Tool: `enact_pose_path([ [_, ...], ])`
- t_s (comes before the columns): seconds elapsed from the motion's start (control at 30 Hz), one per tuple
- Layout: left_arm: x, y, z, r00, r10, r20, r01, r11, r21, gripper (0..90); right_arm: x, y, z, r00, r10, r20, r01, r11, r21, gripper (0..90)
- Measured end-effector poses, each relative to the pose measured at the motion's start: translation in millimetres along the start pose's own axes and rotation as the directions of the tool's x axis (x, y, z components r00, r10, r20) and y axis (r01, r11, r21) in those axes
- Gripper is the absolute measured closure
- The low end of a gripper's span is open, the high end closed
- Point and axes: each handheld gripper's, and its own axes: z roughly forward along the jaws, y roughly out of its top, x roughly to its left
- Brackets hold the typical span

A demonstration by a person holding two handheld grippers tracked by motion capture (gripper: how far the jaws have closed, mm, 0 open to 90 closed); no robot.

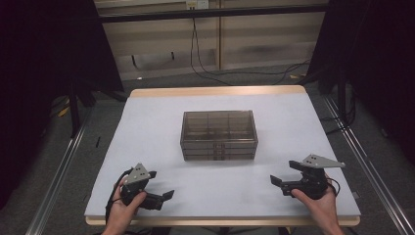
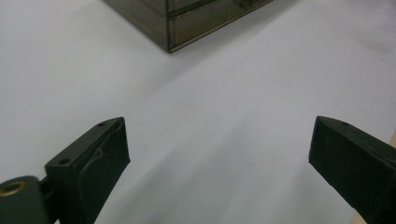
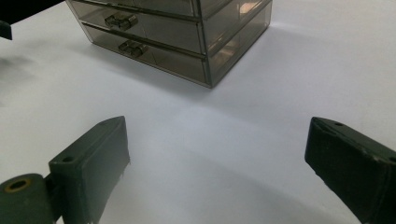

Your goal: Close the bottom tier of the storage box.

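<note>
— What is on the worktop [image 1: 147, 127]?

— One smoky, see-through drawer box [image 1: 219, 135], alone at the middle of the white worktop, well apart from both of my grippers. I count two grippers, one in each hand, near the front edge: my left gripper [image 1: 162, 184] at the left corner, my right gripper [image 1: 286, 172] at the right.

— And the jaws?

— Both pairs stand wide open with nothing between them. In the left gripper view the left gripper [image 2: 219, 144] frames bare white surface; the right gripper [image 3: 217, 144] in its own view does the same.

— Which way does the box lie?

— Its long axis runs left to right across the worktop. The drawer fronts face me, towards the front edge. The right gripper view shows two stacked drawer fronts, each with one small handle, on the drawer box [image 3: 187, 32].

— Anything hard to read?

— The left gripper view cuts the drawer box [image 2: 187, 23] down to one lower corner at the top edge. The high view is dim, so the drawer count and any contents stay unclear through the tinted walls. The room around the worktop is mostly in shadow.
</note>
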Motion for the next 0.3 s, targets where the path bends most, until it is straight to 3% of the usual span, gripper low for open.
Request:
enact_pose_path([
  [0.1,6.7,-4.7,-2.7,0.9996,-0.025,-0.01,0.025,0.9996,-0.015,3.7,-1.7,-1.8,0.0,0.9999,0.009,0.007,-0.009,1.0,0.008,6.3],
  [0.17,7.9,-1.5,-7.2,0.9981,0.016,-0.06,-0.021,0.9964,-0.083,2.9,-1.7,-1.6,0.2,0.9998,0.01,0.014,-0.01,1.0,0.008,6.3],
  [0.3,8.9,-1.4,-0.2,0.9971,0.043,-0.063,-0.048,0.9959,-0.077,2.5,-2.1,-2.9,3.1,0.9996,0.018,0.023,-0.019,0.999,0.028,5.3],
])
